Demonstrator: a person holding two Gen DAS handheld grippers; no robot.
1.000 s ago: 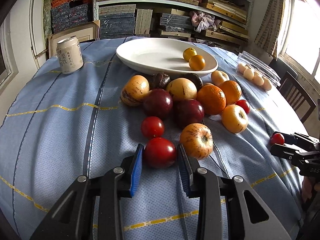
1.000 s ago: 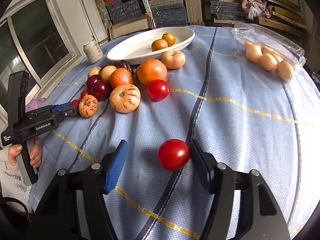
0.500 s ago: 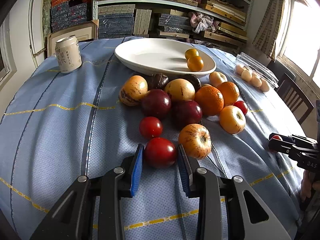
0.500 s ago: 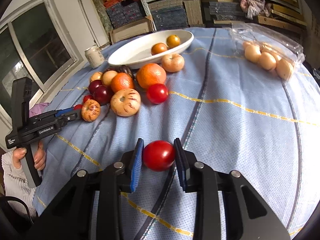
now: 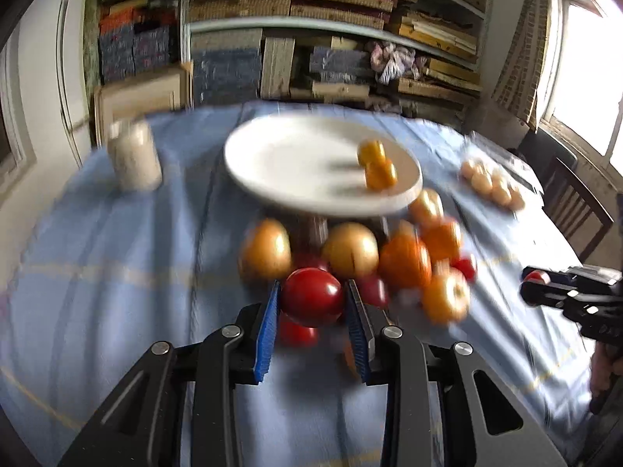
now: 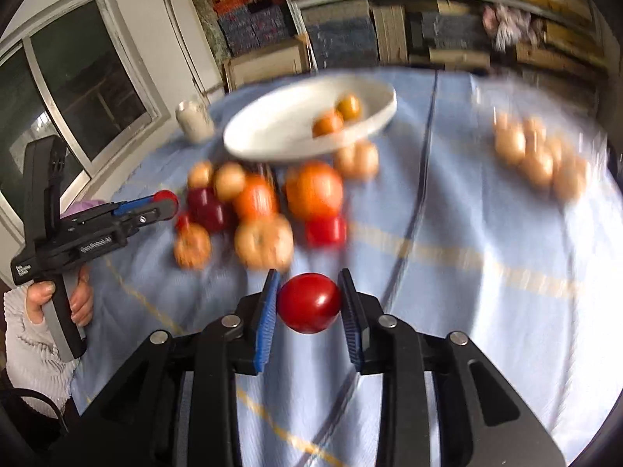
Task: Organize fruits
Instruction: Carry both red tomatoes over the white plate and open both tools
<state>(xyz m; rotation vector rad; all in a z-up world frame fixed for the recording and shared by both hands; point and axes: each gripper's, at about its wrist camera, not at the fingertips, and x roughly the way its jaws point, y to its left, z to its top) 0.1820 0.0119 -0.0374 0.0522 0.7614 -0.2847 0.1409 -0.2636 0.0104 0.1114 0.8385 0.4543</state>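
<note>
Left wrist view takes in the table (image 5: 117,257) under its blue cloth, then the white plate (image 5: 272,155) at the far middle, holding only two small orange fruits (image 5: 375,163) near its right rim. Between plate and grippers lies the loose pile (image 5: 350,253) of fruit: oranges, apples, dark plums, small tomatoes, all on the cloth, none sorted yet. A clear tray (image 5: 492,185) of pale round items sits well right, a can (image 5: 134,159) far left. The left gripper (image 5: 312,299) is clamped on a red tomato (image 5: 311,297), pads pressing both sides, and it hangs clear of the cloth. In the right wrist view the right gripper (image 6: 309,303) grips its own tomato (image 6: 309,302) the same way, also off the table. What the next move likely turns on: the plate lies straight ahead of and beyond both grippers, with the pile in between, so each tomato must pass over the heap. From the left the plate sits dead ahead; from the right it lies ahead and slightly left. Neither hand is clearly nearer. Blur hides finer detail.
</note>
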